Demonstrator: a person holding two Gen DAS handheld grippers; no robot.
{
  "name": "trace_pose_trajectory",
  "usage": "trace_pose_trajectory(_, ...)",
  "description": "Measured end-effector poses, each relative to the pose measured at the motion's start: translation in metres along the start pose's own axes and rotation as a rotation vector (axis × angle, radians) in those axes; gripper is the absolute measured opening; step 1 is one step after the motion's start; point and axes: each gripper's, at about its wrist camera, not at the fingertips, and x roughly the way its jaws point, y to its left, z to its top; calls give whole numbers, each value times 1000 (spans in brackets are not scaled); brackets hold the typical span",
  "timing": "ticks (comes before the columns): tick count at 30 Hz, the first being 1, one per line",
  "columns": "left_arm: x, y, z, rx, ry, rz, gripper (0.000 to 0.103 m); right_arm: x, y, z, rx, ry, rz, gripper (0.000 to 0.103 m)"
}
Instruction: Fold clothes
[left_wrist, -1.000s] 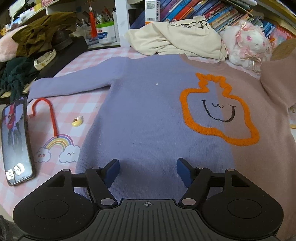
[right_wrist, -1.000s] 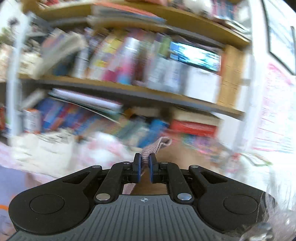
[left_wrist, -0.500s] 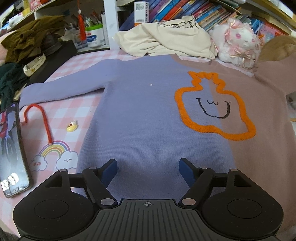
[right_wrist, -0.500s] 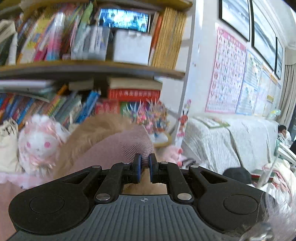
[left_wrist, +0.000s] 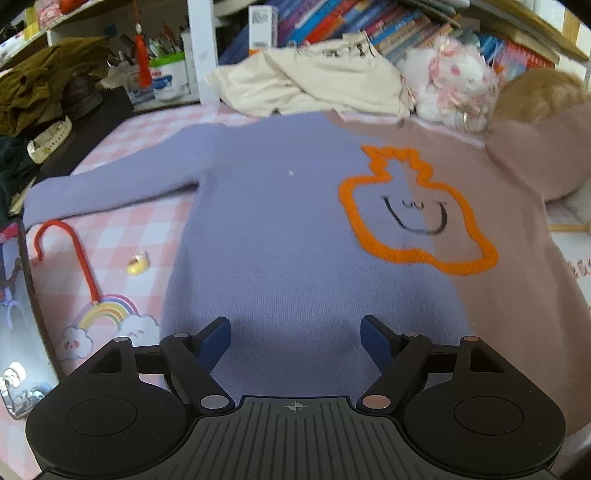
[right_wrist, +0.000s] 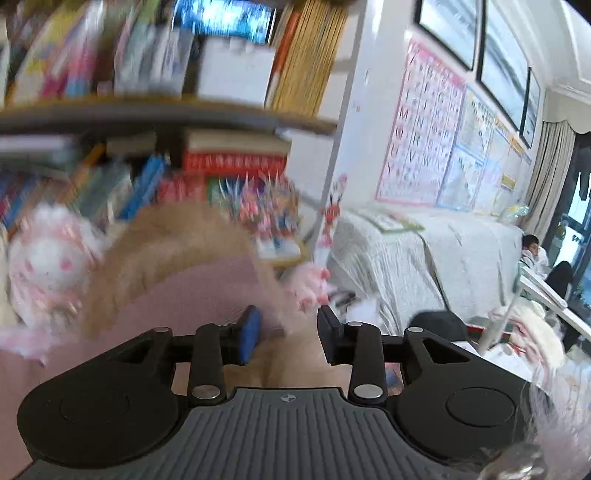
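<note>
Two spread pairs of jaws: we are hovering our left gripper (left_wrist: 295, 332) at the near hem of the lilac-and-mauve knitted sweater (left_wrist: 280, 236) lying flat on the counter, its pink sleeve (right_wrist: 192, 295) just beyond our right gripper (right_wrist: 288, 332).

A knit sweater (left_wrist: 280, 236) lies face up and spread flat across the middle of the left wrist frame, its hem at the bottom and its neck toward the top. Its left part is lavender and its right part dusty pink, with a fuzzy orange outline (left_wrist: 413, 218) around a black smiling face right of centre, straddling the two colours. The lavender sleeve (left_wrist: 110, 188) stretches out to the left edge, while the pink sleeve (left_wrist: 535, 155) is bunched at the upper right; in the blurred right wrist frame pink knit (right_wrist: 207, 291) fills the lower left.
</note>
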Motion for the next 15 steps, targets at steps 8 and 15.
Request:
trace_pose_trajectory(8,-5,23,10,-84,-68,-5,79,-68,57,-41,-54,88,360,58)
trace_pose_trajectory(15,-2,34,10,-61,-50,2,80,-88,122,-129,-141,407,532,56)
